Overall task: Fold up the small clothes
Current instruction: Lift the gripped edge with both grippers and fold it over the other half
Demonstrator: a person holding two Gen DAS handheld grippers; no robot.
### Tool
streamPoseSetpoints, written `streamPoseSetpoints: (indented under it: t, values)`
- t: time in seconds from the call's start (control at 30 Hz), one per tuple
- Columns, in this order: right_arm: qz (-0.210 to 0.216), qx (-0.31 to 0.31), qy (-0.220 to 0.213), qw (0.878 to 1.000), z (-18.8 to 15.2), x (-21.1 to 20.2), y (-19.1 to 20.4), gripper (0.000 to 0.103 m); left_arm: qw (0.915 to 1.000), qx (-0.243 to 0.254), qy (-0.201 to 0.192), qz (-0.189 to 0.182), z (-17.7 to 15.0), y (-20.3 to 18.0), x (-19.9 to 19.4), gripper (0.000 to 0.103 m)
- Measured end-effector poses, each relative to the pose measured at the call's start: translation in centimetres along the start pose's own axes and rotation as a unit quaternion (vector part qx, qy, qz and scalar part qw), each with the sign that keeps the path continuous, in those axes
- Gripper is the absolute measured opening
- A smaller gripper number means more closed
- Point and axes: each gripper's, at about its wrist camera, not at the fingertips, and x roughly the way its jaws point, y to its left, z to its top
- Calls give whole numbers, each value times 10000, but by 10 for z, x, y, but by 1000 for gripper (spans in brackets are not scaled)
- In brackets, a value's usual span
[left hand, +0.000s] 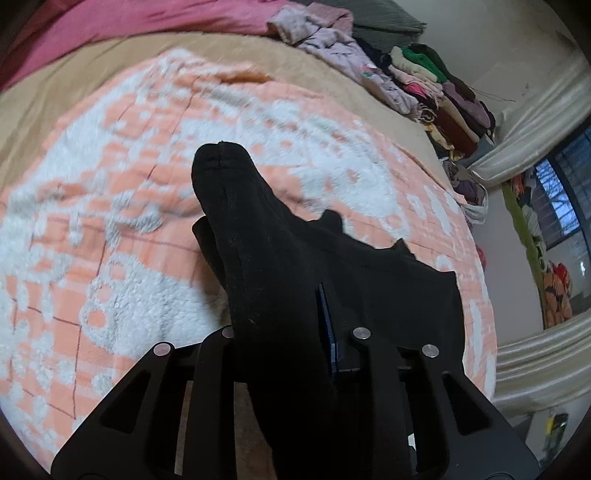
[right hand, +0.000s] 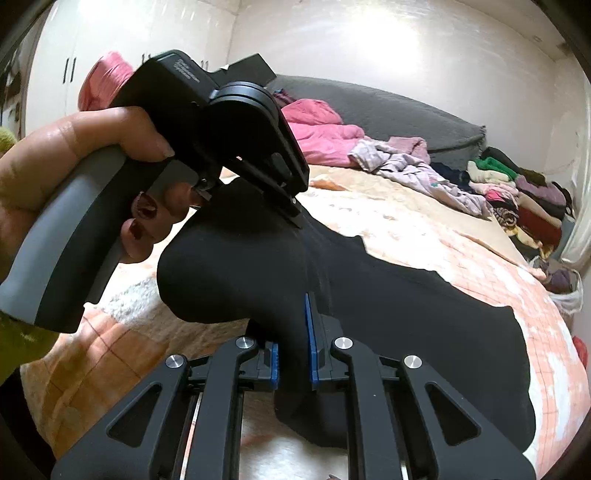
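A black garment [left hand: 280, 258] hangs lifted over the bed, and both grippers hold it. In the left wrist view my left gripper [left hand: 291, 332] is shut on a bunched fold of it. The cloth drapes over the left finger, so only the blue pad [left hand: 327, 325] on the right shows. In the right wrist view my right gripper [right hand: 293, 354] is shut on another part of the black garment [right hand: 406, 314], its blue pads [right hand: 311, 343] pressing the cloth. A hand [right hand: 74, 155] holds the left gripper [right hand: 295, 214] just above, clamped on the same cloth.
An orange-and-white fleece blanket [left hand: 147, 184] covers the bed under the garment. A pink quilt [left hand: 110, 26] and loose lilac clothes [left hand: 332, 40] lie at the far end. A stack of folded clothes [left hand: 443, 92] lines the right edge near a curtain [left hand: 535, 122].
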Motion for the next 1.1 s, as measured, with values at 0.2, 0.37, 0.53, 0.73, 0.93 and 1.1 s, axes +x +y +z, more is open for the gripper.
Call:
streamPoseSetpoints:
  t: [0.2, 0.37, 0.53, 0.73, 0.93, 1.1]
  values:
    - [-91, 271, -122, 9995, -1, -17, -18, 10, 9996, 246, -129, 5, 1, -32, -10, 15]
    - [-137, 484, -205, 9985, -5, -30, -29, 9, 9987, 450, -223, 69, -1, -59, -12, 15]
    - [-161, 724, -252, 9969, -9, -41, -43, 9, 9977, 628, -247, 80, -3, -83, -11, 15]
    - [-207, 948, -289, 9949, -15, -49, -56, 9, 9962, 828, -236, 118, -7, -109, -5, 15]
    - [-287, 1169, -293, 9923, -24, -59, -72, 9, 9947, 993, -196, 155, -12, -135, 7, 15]
    - [-331, 1317, -274, 9904, -32, -64, -85, 9, 9934, 1125, -132, 187, -16, -154, 18, 15]
